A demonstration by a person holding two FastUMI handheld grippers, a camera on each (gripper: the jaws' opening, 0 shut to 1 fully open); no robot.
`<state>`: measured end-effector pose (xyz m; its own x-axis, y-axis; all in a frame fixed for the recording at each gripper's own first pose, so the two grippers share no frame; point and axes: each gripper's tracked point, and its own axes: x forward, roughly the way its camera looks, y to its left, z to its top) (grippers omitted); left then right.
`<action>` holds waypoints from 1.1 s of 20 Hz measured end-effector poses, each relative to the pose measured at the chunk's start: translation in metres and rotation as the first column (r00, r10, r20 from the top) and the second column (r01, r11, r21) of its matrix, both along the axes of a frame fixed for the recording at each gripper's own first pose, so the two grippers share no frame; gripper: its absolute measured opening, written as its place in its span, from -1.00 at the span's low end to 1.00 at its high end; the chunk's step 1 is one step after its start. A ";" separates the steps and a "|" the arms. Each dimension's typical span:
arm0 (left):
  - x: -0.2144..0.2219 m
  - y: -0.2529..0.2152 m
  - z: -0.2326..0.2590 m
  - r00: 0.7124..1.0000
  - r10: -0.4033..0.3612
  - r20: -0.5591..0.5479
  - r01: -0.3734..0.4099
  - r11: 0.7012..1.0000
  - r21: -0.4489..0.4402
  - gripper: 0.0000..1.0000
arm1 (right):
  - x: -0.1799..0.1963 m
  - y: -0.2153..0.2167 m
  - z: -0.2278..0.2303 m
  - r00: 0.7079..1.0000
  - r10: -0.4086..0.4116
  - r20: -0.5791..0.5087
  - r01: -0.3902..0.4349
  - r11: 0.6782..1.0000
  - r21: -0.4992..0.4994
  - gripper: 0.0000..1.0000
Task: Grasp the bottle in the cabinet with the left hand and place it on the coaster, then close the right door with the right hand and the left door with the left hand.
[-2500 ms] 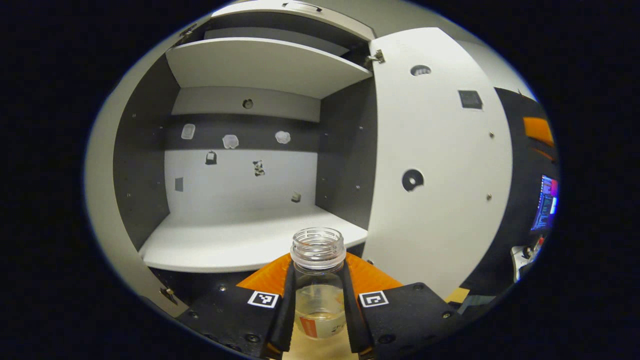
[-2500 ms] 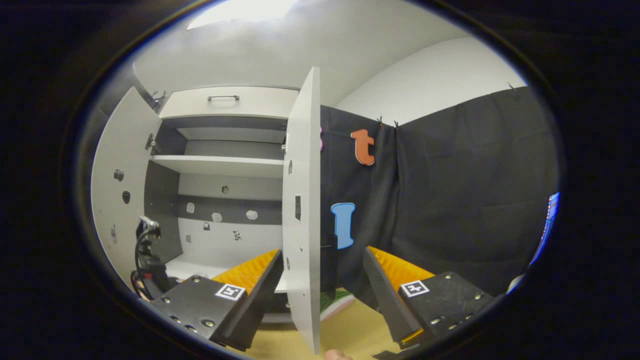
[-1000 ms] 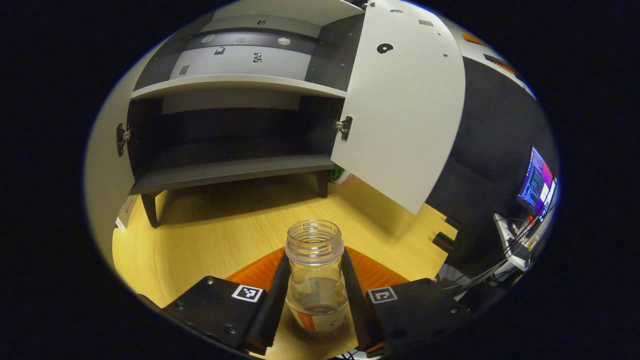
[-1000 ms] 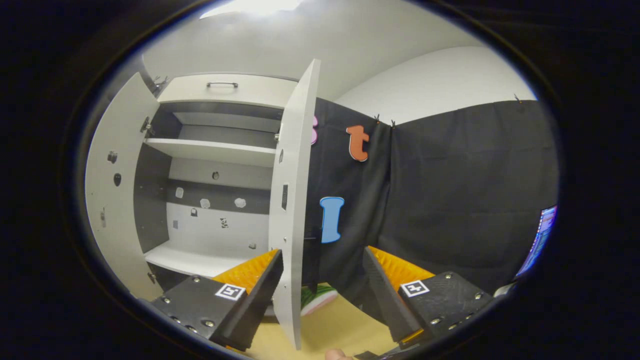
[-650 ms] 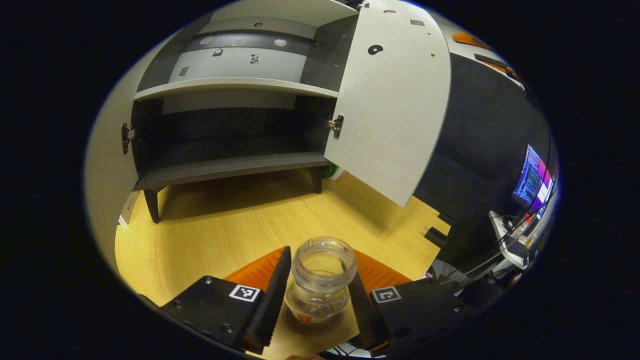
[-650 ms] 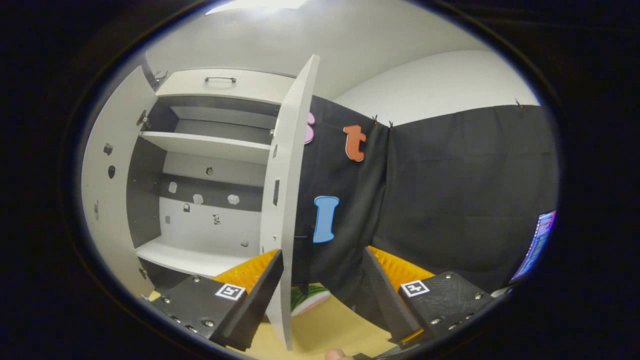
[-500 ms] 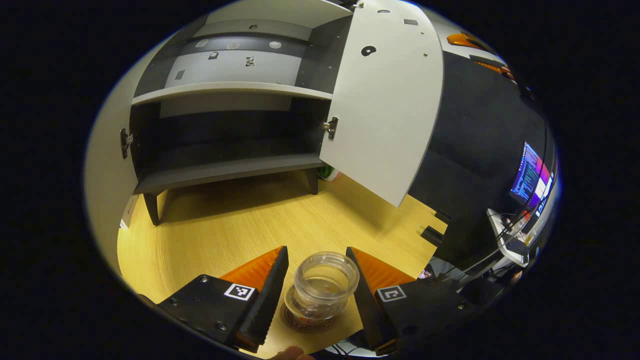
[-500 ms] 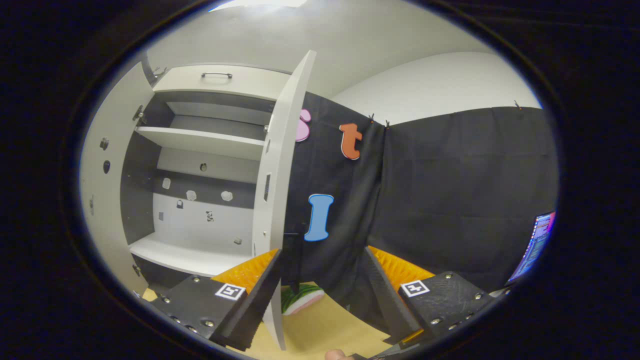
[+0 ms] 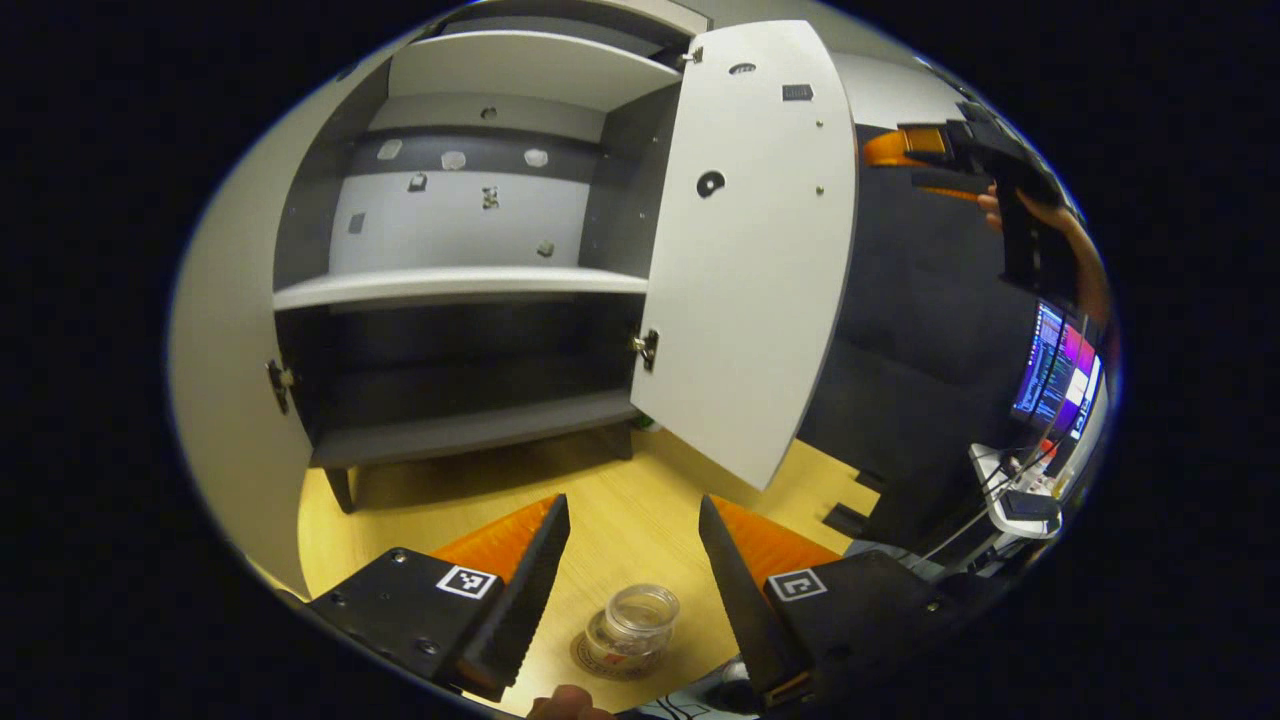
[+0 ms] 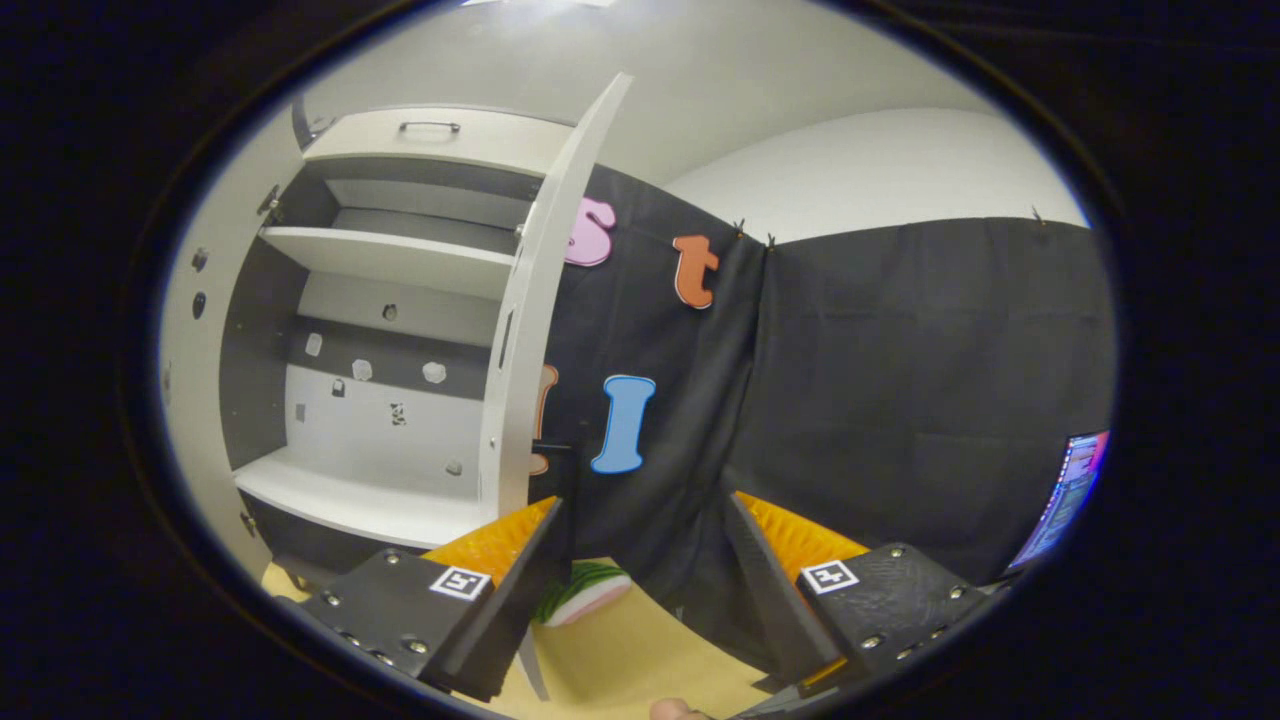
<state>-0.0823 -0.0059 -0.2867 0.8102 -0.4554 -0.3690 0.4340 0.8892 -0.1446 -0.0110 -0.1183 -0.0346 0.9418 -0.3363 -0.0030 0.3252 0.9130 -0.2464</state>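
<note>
In the left gripper view, the left gripper [image 9: 630, 560] is released, its fingers spread wide at 6 o'clock with nothing between them. Just beyond and below the tips, the bottle [image 9: 634, 626] stands upright and uncapped on the round coaster [image 9: 600, 662], clear of both fingers, on the yellow table [image 9: 420, 530]. A fingertip [image 9: 560, 704] of the person's hand peeks in at the bottom edge.

Farther off, from 9 to 12 o'clock, the cabinet [image 9: 455, 285] stands open on short legs, its shelves bare. Its left door [image 9: 225, 370] swings out at 9 o'clock; its right door [image 9: 755, 240] hangs open at 1 o'clock. Past that door, at 2 o'clock, the right gripper [image 9: 935, 150] is held up by a hand [image 9: 1060, 235]. A lit screen [image 9: 1055, 370] sits at 3 o'clock.

In the right gripper view, the right gripper [image 10: 640, 565] is likewise released, its fingers spread at 6 o'clock and gripping nothing. The edge of the right door [image 10: 530, 330] rises just beyond its left finger, at 11 o'clock; whether they touch cannot be told. The cabinet [image 10: 380, 330] interior lies at 9 to 10 o'clock.
</note>
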 end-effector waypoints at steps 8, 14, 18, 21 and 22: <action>0.037 0.063 0.120 0.950 0.215 0.226 -0.217 0.976 -0.019 0.81 | 0.001 0.011 -0.003 0.999 0.039 0.005 -0.039 0.999 -0.016 0.91; 0.046 0.090 0.181 0.894 0.317 0.317 -0.313 0.947 -0.065 0.88 | -0.007 0.085 -0.007 0.954 0.300 0.022 -0.300 0.944 0.137 0.87; 0.042 0.108 0.208 0.855 0.371 0.363 -0.360 0.928 -0.101 0.87 | 0.003 0.156 -0.001 0.918 0.396 0.021 -0.397 0.918 0.026 0.92; 0.031 0.128 0.210 0.834 0.418 0.360 -0.411 0.906 -0.099 0.88 | 0.002 0.153 0.002 0.924 0.381 0.041 -0.383 0.922 0.065 0.92; 0.026 0.134 0.211 0.826 0.432 0.361 -0.428 0.899 -0.097 0.87 | 0.001 0.141 0.006 0.932 0.358 0.049 -0.361 0.929 0.077 0.92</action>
<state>-0.0560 0.1284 -0.0756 0.9995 -0.0318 -0.0052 0.0314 0.9975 -0.0640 -0.0102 0.0230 -0.0291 0.9995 0.0249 0.0172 -0.0219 0.9870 -0.1592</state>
